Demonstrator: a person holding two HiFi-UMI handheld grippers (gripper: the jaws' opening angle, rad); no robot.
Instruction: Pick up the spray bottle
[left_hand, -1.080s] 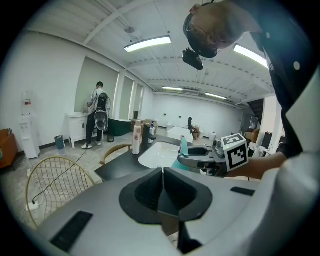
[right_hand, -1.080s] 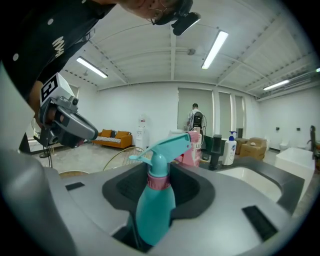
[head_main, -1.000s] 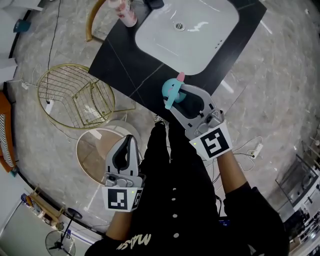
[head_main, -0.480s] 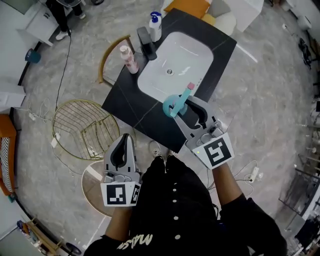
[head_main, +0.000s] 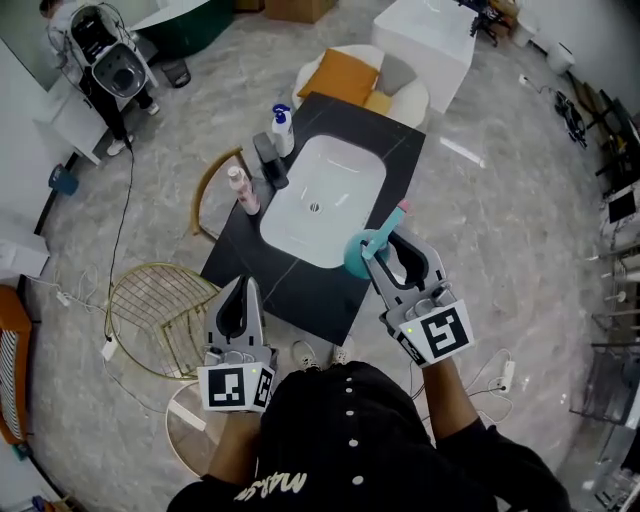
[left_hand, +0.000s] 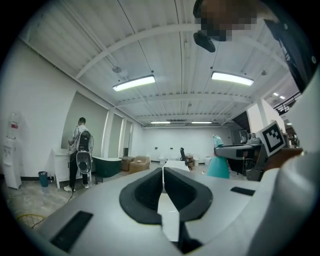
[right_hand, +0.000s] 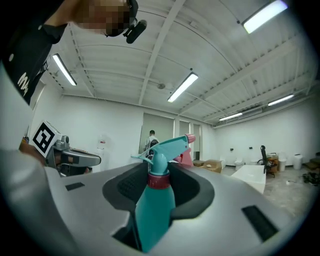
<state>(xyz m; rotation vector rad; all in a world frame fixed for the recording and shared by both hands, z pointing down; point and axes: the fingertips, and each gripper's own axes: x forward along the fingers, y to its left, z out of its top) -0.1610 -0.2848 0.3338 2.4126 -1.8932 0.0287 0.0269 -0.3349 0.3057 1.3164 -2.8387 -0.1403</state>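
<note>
The teal spray bottle (head_main: 362, 250) with a pink-tipped nozzle hangs in the air, off the near right of the black counter (head_main: 300, 285). My right gripper (head_main: 390, 246) is shut on its body; in the right gripper view the bottle (right_hand: 154, 200) stands upright between the black pads, with its trigger head (right_hand: 167, 147) above the jaws (right_hand: 159, 169). Lower left, my left gripper (head_main: 240, 285) is shut with nothing in it. Its closed tips (left_hand: 163, 171) point out level across the room.
A white sink (head_main: 320, 200) is set in the counter, with a dark faucet (head_main: 268, 158), a pink bottle (head_main: 241, 190) and a white pump bottle (head_main: 283, 128) along its left side. A gold wire chair (head_main: 160, 310) stands at left, an orange cushion (head_main: 345, 78) behind. A person with a backpack (head_main: 105, 62) stands far left.
Both grippers have risen and turned up to level. The spray bottle went up with the right gripper, and the counter and sink now look smaller and farther below.
</note>
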